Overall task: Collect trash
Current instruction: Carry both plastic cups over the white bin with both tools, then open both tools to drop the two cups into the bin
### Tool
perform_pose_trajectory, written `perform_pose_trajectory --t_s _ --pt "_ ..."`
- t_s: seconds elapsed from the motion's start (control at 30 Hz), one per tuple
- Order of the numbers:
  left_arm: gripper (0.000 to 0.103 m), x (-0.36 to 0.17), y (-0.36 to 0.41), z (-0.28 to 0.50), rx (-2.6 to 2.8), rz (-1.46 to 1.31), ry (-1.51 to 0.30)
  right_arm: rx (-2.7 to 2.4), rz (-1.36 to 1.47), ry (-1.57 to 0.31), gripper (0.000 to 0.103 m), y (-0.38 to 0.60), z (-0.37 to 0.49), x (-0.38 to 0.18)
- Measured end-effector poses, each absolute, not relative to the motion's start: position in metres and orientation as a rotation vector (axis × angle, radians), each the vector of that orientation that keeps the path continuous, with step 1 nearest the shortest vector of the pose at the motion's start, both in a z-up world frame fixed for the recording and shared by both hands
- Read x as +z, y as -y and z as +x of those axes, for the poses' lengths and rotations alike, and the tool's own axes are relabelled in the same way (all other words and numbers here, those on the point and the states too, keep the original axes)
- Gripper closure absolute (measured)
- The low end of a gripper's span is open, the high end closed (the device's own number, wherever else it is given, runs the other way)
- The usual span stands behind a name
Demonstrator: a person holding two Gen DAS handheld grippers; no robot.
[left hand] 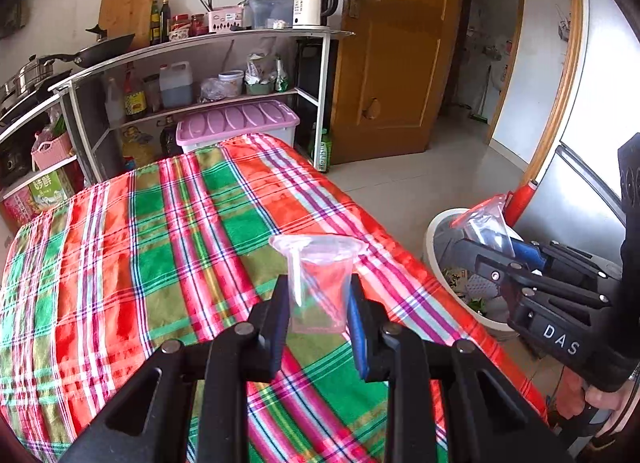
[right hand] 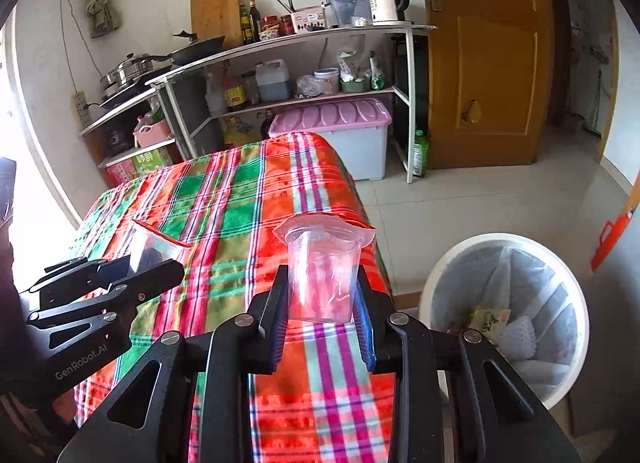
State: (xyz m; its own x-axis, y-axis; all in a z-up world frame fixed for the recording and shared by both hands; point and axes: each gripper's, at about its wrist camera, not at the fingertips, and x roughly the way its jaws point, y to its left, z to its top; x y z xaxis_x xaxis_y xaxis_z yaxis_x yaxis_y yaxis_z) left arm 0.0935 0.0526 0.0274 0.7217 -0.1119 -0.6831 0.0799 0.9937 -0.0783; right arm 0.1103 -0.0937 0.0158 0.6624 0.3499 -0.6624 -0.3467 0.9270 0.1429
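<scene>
**Two Cups Lifted, Bin Waiting at the Table's Edge**

The left tool [left hand: 319, 313] pinches a clear plastic cup [left hand: 318, 283] between its pads, the cup upright with a torn film lid flaring at its rim. The right tool [right hand: 322, 303] squeezes a second clear cup [right hand: 323, 277] the same way, its own red-edged film peeled up at twelve o'clock. Both cups hang above the plaid-covered table [left hand: 160, 247], neither touching the cloth. In the left wrist view the right tool sits at three o'clock, close over the white trash bin [right hand: 440, 275], which stands on the floor just beside the table's corner. The bin is lined with a pale bag and already holds wrappers.

The risk lies in the grip: thin cup walls flex under the pads, and a hard squeeze could buckle a cup and let it slip out sideways. A release too soon, with the cup over the table edge rather than the bin's mouth, would send it to the floor.
</scene>
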Motion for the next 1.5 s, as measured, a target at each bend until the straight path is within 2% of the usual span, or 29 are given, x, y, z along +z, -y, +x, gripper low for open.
perform_pose_trajectory --t_s 0.53,1.1,1.17,1.2,1.23,1.27,1.3,1.33,1.5 --pt "0.075 0.032 0.054 0.132 -0.270 0.027 -0.768 0.191 0.042 -0.746 0.073 0.208 0.110 0.022" --pt "0.073 -0.021 0.137 0.178 -0.367 0.038 -0.945 0.081 0.084 -0.908 0.072 0.282 0.141 -0.040" --pt "0.068 -0.028 0.140 0.182 -0.359 0.025 -0.977 0.078 0.086 -0.930 0.072 0.283 0.145 -0.047" --pt "0.062 -0.030 0.142 0.182 -0.354 0.037 -0.978 0.076 0.088 -0.940 0.072 0.283 0.148 -0.051" --pt "0.055 -0.032 0.144 0.182 -0.358 0.044 -0.979 0.071 0.090 -0.949 0.068 0.284 0.149 -0.054" --pt "0.041 -0.033 0.143 0.183 -0.352 0.039 -0.985 0.066 0.091 -0.956 0.065 0.286 0.149 -0.057" --pt "0.036 -0.034 0.142 0.184 -0.340 0.030 -0.988 0.064 0.092 -0.960 0.057 0.285 0.150 -0.060" --pt "0.036 -0.033 0.141 0.184 -0.333 0.027 -0.981 0.061 0.096 -0.960 0.049 0.287 0.150 -0.061" --pt "0.036 -0.032 0.136 0.183 -0.327 0.020 -0.976 0.048 0.122 -0.941 0.048 0.291 0.149 -0.061"
